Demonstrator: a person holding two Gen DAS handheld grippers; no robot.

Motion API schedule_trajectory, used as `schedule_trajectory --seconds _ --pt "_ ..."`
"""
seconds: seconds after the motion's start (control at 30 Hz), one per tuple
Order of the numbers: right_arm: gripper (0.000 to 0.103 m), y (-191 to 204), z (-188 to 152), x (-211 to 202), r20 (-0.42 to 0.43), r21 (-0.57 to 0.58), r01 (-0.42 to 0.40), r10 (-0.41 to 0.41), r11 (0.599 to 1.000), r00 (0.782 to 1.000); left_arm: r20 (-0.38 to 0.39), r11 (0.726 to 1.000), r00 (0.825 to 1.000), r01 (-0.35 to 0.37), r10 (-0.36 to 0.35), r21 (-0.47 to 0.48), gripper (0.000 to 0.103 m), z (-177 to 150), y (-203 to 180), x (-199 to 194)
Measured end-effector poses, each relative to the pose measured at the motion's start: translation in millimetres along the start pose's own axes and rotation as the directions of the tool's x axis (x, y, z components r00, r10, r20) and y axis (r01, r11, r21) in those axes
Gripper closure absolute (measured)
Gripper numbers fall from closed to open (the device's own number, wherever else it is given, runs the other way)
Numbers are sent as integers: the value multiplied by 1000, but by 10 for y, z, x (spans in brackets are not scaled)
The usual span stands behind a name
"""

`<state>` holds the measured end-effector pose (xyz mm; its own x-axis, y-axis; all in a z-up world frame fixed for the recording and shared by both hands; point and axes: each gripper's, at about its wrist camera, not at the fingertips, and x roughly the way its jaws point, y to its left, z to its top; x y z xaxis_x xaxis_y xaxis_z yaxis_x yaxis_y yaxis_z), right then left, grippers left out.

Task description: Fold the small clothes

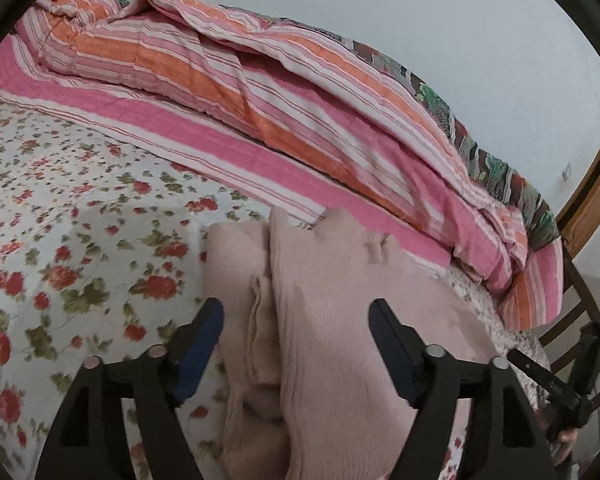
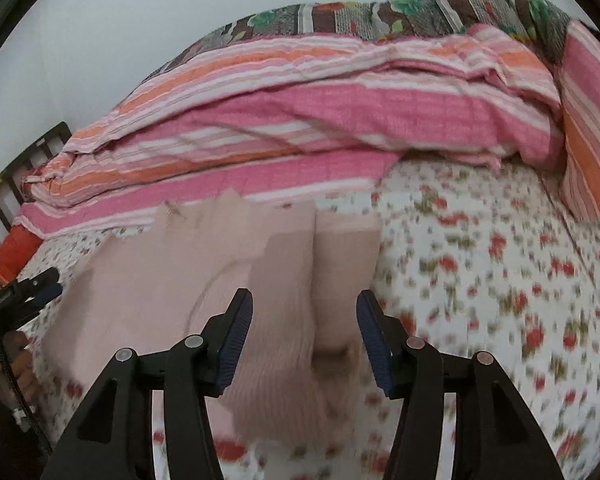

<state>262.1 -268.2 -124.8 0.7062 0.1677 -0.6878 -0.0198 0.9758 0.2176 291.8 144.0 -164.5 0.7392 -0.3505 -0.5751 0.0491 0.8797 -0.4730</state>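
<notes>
Both my left tongs (image 1: 296, 344) and right tongs (image 2: 304, 336) released; pink garment (image 1: 332, 300) lies directly ahead, lengthwise

the left gripper (image 1: 296, 320) points forward and downward, its two black fingers spread wide, blue pads facing each other with a clear gap and pressing on nothing. the right gripper (image 2: 305, 312) tilts down the same way, jaws apart though a little narrower, pads also free. in the left wrist view the right gripper shows at the far right edge, with part of the hand (image 1: 560, 436) that carries it below. in the right wrist view the left gripper sits at the far left edge above a hand (image 2: 18, 364).
</notes>
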Motion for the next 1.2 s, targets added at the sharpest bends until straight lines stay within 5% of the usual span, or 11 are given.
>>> schedule_trajectory --seconds 0.1,0.37,0.53,0.73,0.83,0.9,0.93,1.2 --pt "46 35 -219 -147 -43 6 -16 16 1000 999 -42 999 998 -40 39 -29 27 -164 30 -100" --pt "39 12 -687 -200 -100 57 -102 108 993 989 -37 975 987 148 -156 -166 27 -787 186 -661" --pt "37 -98 -628 -78 -61 218 -211 229 953 972 -72 971 980 173 -187 -164 27 -974 45 -439" --pt "37 -243 -513 174 -8 396 -212 235 893 972 -10 956 984 169 -176 -239 28 -828 73 -185" --pt "53 -260 -453 276 3 425 -168 185 889 983 31 970 995 102 -98 -222 46 -771 54 -140" --pt "91 -270 -441 387 -23 422 -177 206 889 978 28 977 996 85 -81 -196 84 -744 28 -105" --pt "91 -281 -446 424 -33 426 -189 224 885 974 12 974 997 82 -81 -209 91 -736 44 -65" --pt "95 -222 -577 45 -20 408 -198 226 891 974 -10 971 995 97 -101 -218 93 -763 140 -340"
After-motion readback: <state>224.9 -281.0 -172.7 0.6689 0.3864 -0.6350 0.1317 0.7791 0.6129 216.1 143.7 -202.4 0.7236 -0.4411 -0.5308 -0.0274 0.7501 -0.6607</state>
